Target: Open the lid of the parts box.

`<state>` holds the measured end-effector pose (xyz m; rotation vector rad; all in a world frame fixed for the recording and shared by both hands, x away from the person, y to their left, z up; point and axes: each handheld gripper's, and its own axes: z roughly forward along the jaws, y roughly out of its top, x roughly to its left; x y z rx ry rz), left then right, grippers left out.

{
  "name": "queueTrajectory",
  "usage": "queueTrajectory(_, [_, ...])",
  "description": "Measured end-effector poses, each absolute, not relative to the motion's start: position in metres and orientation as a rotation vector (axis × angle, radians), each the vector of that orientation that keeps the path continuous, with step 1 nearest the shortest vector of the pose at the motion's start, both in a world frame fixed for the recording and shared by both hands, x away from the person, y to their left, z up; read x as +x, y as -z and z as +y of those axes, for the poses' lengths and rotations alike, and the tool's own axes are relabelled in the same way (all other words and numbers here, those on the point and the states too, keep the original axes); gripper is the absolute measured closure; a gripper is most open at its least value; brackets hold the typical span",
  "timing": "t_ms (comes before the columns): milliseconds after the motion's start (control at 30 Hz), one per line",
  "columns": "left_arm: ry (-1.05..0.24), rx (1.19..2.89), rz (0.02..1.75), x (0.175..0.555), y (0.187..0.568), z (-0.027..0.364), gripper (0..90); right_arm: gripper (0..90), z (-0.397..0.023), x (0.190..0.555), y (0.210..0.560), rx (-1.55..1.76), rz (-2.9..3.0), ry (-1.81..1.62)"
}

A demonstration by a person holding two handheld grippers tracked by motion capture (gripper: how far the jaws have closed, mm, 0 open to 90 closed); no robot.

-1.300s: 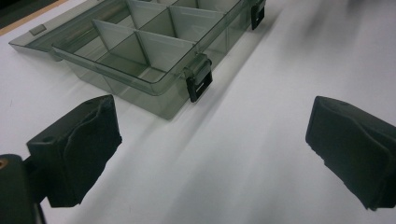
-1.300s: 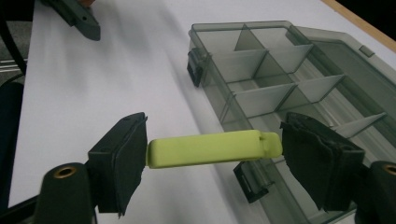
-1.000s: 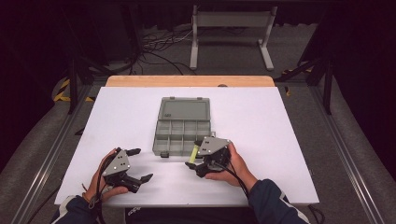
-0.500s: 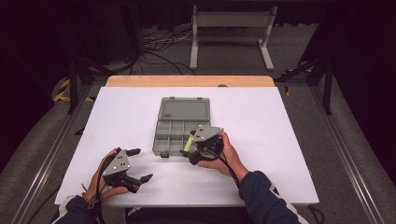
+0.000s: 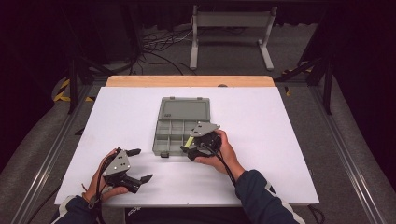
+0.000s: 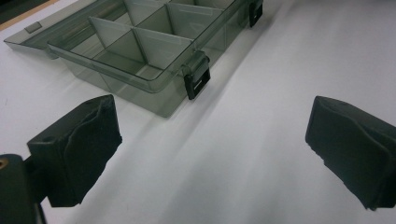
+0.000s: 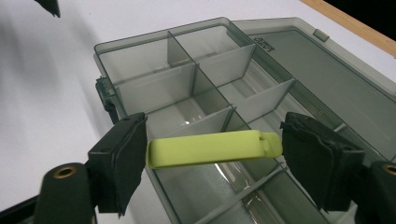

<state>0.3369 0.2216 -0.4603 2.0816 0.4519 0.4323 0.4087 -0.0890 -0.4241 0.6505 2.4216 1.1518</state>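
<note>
1. The yellow-green clip point(image 7: 212, 148) is what this moment turns on: in the right gripper view it lies crosswise at the centre of the frame, between the jaws of the right gripper point(image 7: 212, 161). Its left end meets the left pad; its right end seems to fall just short of the right pad, so whether it is firmly pinched I cannot tell.
2. Risk, as I judge it: held only by its ends, if at all, the clip could pivot or drop. It hangs over a near compartment of the organizer box point(image 7: 140, 60) and could land astride a divider or in the wrong cell.
3. In the high view the clip point(image 5: 189, 142) is a small sliver at the frame's centre, above the box's point(image 5: 164, 140) lower right part, with the right gripper point(image 5: 200, 143) over it. That view cannot resolve the contact at the pads.
4. The left gripper point(image 5: 135, 164) sits at the lower left of the high view, jaws spread wide and empty.
5. The left gripper view adds the box's black latch point(image 6: 196, 80) at upper centre, and bare table point(image 6: 261, 116) between the pads.
6. Farther back, the high view shows the open lid point(image 5: 182, 108) lying flat.
</note>
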Motion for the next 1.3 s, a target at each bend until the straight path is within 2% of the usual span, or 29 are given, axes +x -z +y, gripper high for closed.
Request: queueTrajectory(1300, [-0.432,2.084,0.461,0.3367,0.4605,0.2218,4.1,24.1,-0.0883,0.4107,0.4306,0.741,2.403,-1.156])
